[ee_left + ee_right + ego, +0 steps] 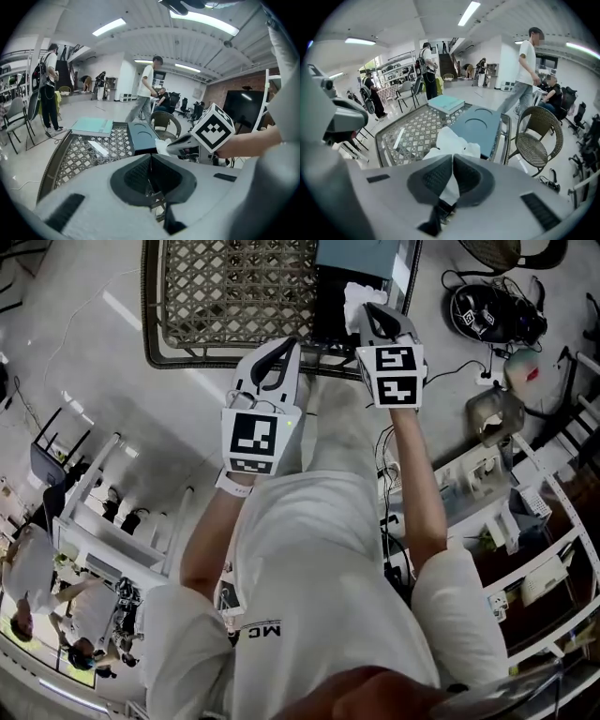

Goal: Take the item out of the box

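Observation:
A crumpled white tissue-like item (451, 139) is pinched between the pads of my right gripper (453, 160), which is shut on it and holds it just above the near end of a dark blue box (478, 123). From the head view the item (353, 296) shows as a white tuft at the right gripper (364, 313), over the box (330, 307). My left gripper (151, 157) is shut with nothing between its pads; it hovers left of the box (142, 136), near the table edge (279, 351). The left gripper view also shows the item (161, 145).
The box lies on a glass-topped wicker table (234, 292), with a teal book (447, 103) at its far end. A wicker chair (537, 140) stands to the right. A helmet and cables (492, 313) lie on the floor. People stand in the room behind.

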